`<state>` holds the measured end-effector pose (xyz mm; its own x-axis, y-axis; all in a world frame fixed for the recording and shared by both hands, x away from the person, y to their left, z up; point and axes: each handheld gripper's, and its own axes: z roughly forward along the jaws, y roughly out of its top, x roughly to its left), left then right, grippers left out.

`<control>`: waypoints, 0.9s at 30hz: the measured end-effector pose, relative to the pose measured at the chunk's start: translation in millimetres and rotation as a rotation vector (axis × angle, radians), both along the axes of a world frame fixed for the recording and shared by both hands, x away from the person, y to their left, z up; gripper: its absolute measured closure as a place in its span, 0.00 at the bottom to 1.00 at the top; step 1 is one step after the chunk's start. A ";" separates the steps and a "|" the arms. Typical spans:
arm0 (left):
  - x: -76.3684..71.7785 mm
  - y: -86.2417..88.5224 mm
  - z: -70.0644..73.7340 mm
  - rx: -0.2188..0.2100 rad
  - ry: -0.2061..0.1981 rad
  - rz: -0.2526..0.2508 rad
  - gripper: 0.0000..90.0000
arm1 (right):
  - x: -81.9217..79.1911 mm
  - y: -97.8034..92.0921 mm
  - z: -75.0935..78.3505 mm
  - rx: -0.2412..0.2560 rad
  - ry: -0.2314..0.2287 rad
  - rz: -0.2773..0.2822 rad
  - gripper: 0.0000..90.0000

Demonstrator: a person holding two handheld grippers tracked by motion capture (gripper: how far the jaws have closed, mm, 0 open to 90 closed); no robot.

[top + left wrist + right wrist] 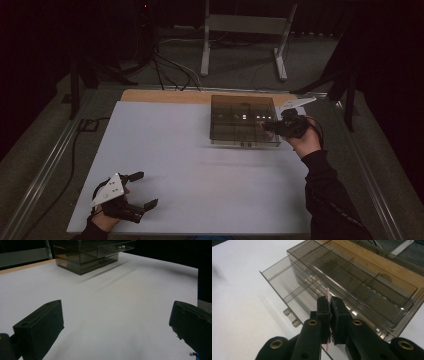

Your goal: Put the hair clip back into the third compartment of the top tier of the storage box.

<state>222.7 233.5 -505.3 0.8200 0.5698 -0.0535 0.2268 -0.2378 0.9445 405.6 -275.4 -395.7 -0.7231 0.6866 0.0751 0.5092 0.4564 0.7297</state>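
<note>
Thin pink card (328,293) pinched edge-on in right gripper (330,305) just above the smoky transparent acrylic drawer organizer's (243,122) pulled-out drawer (277,281), left gripper (141,190) spread well away; card may slip or catch a divider if tilted

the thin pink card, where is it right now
The thin pink card is pinched upright in the right gripper, above the smoky clear organizer box at the table's far right, by its open drawer.

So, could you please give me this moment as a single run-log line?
right gripper: shut on thin pink card, over open drawer of smoky organiser box | left gripper: open, empty, near table edge
</note>
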 end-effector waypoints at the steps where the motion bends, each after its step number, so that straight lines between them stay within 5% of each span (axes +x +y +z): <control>1: 0.2 0.0 0.2 -0.002 -0.001 -0.001 0.01 | 0.9 -0.8 -0.8 -0.003 0.001 -0.004 0.96; 17: 0.5 0.9 -0.3 -0.004 0.002 0.002 0.01 | 15.1 -7.0 -18.7 -0.014 0.053 -0.015 0.96; 27: 1.0 1.6 -0.5 -0.014 0.008 0.005 0.01 | 21.4 -1.0 -30.6 -0.067 0.102 0.002 0.95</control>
